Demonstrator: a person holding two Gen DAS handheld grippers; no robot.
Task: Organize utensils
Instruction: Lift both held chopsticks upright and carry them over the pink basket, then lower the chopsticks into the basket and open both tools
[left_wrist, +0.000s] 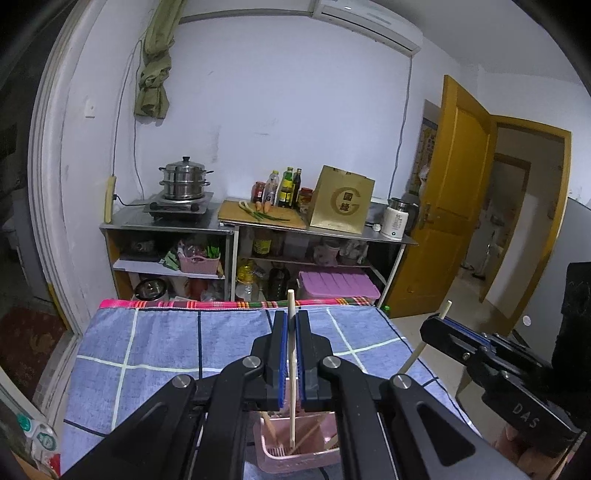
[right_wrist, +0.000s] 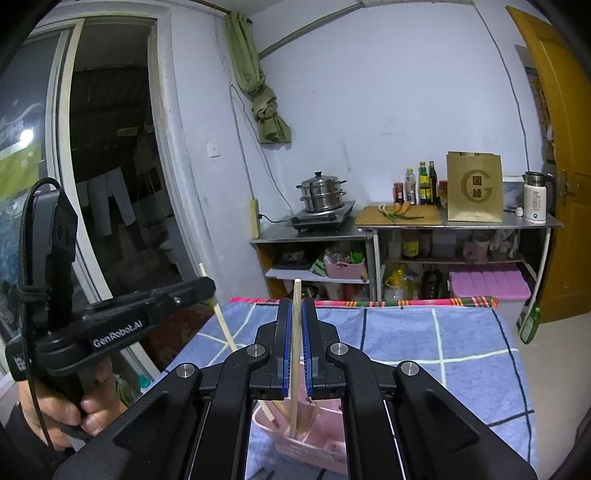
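My left gripper is shut on a pale wooden chopstick, held upright with its lower end inside a pink utensil basket. My right gripper is shut on a second chopstick, whose lower end also stands in the pink basket. Each gripper shows from the side in the other's view, the right gripper and the left gripper. Other wooden utensils lean in the basket.
The basket stands near the front edge of a table covered by a blue checked cloth. Beyond it stand metal shelves with a steamer pot, bottles, a cutting board and a paper bag. A yellow door stands open at right.
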